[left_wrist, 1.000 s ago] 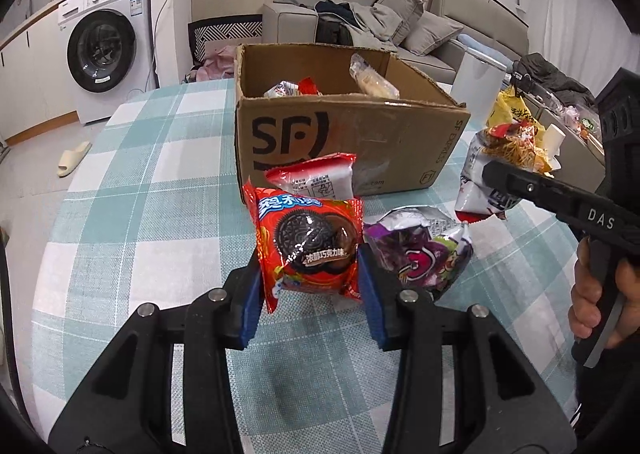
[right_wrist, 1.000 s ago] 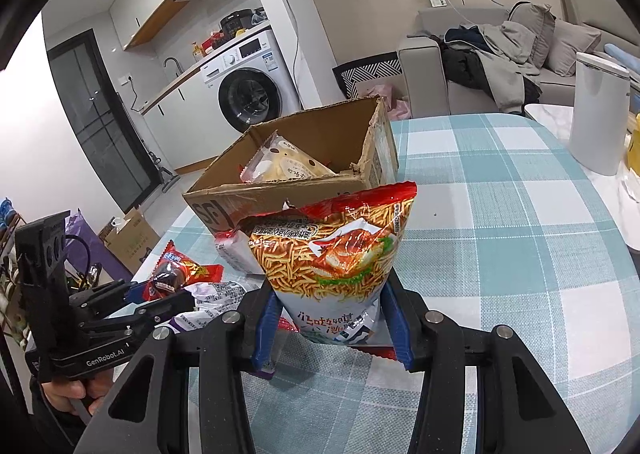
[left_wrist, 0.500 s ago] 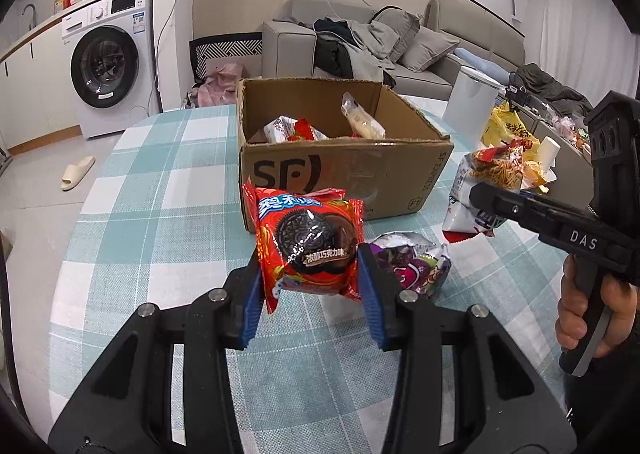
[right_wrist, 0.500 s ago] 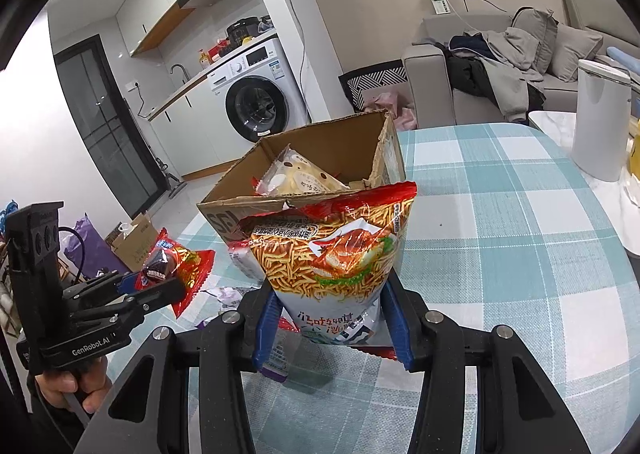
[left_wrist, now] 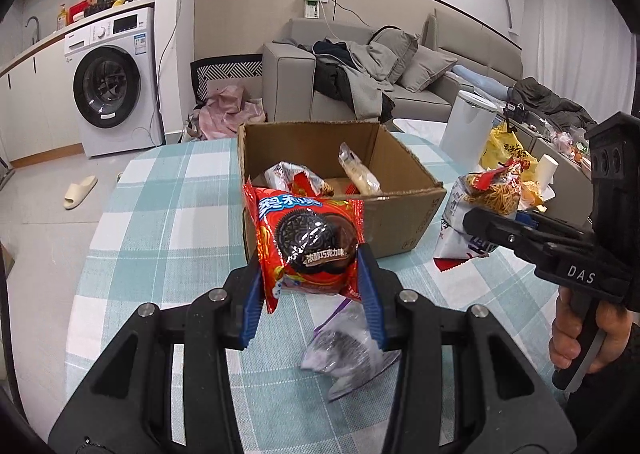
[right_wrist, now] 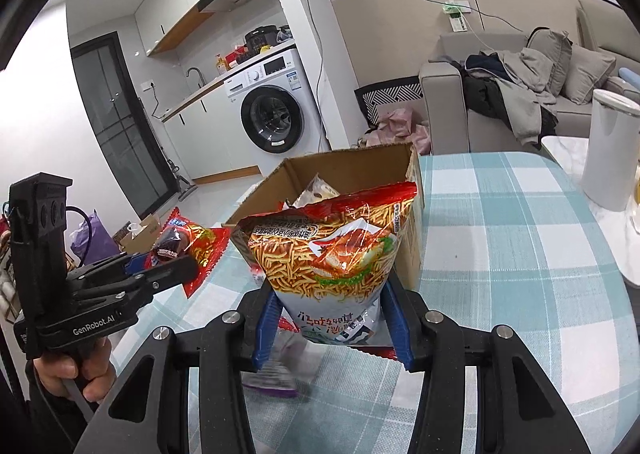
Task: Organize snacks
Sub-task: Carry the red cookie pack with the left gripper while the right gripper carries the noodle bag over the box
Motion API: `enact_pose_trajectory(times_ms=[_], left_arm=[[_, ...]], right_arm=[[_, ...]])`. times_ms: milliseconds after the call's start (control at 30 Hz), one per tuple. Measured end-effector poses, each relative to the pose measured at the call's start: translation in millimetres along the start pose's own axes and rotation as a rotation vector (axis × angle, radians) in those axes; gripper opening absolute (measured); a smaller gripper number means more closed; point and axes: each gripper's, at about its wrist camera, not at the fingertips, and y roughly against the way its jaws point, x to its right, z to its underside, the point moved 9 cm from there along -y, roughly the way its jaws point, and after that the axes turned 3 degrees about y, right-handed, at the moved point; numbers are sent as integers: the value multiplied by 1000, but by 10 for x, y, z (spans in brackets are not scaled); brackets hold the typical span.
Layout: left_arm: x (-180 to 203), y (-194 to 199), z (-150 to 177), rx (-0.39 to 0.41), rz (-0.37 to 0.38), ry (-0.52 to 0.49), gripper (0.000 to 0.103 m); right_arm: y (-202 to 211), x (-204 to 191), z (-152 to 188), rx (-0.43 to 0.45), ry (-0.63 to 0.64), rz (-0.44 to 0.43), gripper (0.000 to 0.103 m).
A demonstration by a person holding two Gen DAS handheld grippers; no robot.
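- Both packs lifted higher off tabletop vs a sec ago; box interior now in sight.
- Left gripper clenched on Oreo pack; right gripper on noodle-snack bag.
- Prob. next: drop in box. Purple pack left on tabletop.

A white washing machine stands under a cluttered counter — a pale slipper lies on the floor nearby. Clothes drape a grey sofa; a white bin sits beside the checked tablecloth.
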Motion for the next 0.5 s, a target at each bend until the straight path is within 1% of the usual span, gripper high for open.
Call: enact_pose_trajectory(times_ms=[200,500], left_arm=[[41,19,-180,23,6,-8,39],[16,-35,-448,44,9,7,39]], right_arm=[[29,-52,-136,14,8,2,47],[30,-113,-347,31,15,11,47]])
